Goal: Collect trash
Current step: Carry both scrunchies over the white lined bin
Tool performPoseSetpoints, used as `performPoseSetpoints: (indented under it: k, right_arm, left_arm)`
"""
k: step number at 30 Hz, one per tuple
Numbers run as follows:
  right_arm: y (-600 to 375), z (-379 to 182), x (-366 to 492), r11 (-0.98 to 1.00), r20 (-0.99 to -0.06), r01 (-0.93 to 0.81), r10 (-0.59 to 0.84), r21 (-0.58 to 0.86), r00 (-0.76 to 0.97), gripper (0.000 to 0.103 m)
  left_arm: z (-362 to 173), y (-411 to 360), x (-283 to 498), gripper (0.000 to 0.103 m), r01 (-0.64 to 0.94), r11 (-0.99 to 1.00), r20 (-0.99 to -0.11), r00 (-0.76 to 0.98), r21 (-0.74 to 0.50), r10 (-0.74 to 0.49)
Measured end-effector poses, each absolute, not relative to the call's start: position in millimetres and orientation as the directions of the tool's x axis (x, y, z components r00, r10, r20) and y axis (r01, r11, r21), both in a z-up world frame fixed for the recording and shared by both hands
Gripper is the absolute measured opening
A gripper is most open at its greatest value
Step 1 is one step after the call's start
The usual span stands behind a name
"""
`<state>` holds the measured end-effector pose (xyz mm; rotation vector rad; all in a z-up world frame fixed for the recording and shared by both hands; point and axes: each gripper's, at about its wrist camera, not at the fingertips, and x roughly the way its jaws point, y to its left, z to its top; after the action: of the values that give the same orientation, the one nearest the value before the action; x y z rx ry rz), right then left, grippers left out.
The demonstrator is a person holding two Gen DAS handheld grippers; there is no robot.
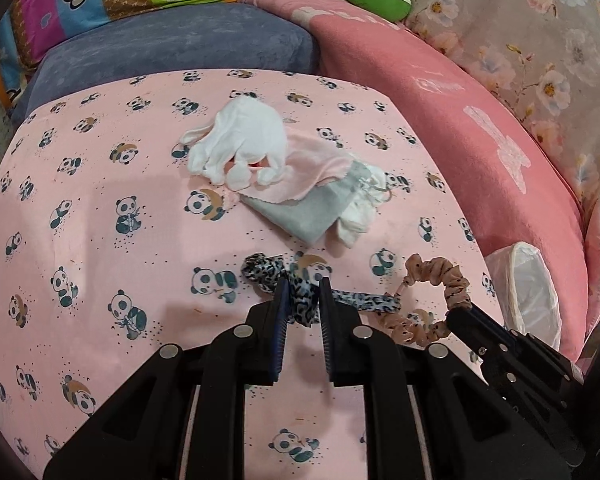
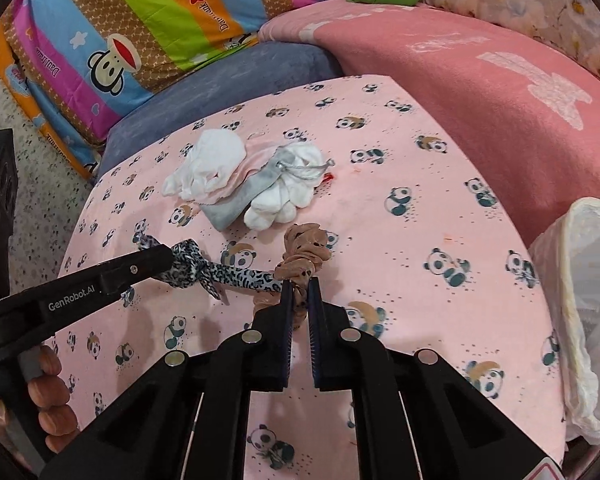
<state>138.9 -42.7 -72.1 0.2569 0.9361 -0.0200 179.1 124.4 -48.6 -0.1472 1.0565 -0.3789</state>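
Right wrist view — my right gripper (image 2: 300, 286) pinched the tan scrunchie (image 2: 306, 246); my left gripper (image 1: 302, 286) clamped the leopard scrunchie (image 1: 300, 292). Lined bin (image 2: 580, 280) stood right of both, nearer my right hand — I judged.

The panda-print sheet (image 1: 100, 200) is smooth, matt cotton-like cloth. The leopard-print hair band (image 1: 300, 300) looks like thin, slightly silky fabric, and the tan scrunchie (image 2: 304, 248) is soft gathered cloth. The white gloves (image 1: 240, 140) are matt knit; the grey cloth (image 1: 296, 216) under them looks velvety. The pink blanket (image 2: 480, 120) is fuzzy fleece. The bin liner (image 2: 588, 300) is thin, crinkled, faintly glossy plastic. Both grippers are matt black plastic with shiny metal studs.
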Motion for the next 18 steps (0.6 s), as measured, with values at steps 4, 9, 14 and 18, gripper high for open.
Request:
performPoseSetpoints:
  k: [4, 9, 14, 18]
  right_arm:
    - [-64.8, -52.2, 117.9, 0.965, -0.77, 0.158, 0.064, 0.21, 0.635, 0.008]
    - [-91.1, -30.4, 94.3, 0.959, -0.737, 0.196, 0.021, 0.207, 0.675, 0.008]
    - [-114.8, -17.8, 77.5, 0.952, -0.725, 0.221, 0.001, 0.212, 0.689, 0.008]
    - [-125.4, -16.9, 73.1, 0.95, -0.72, 0.219, 0.008, 0.222, 0.694, 0.008]
  left_arm:
    - [-34.2, 100.9, 168.2, 0.01, 0.286, 0.916, -0.807, 0.446, -0.282, -0.388]
    - [-18.8, 70.6, 155.9, 0.007, 0.346, 0.898, -0.788, 0.454, -0.273, -0.415]
    - [-23.0, 67.2, 154.2, 0.008, 0.329, 0.905, -0.793, 0.457, -0.27, -0.402]
    - [-41.8, 84.0, 160.3, 0.051, 0.261, 0.937, -0.824, 0.459, -0.232, -0.332]
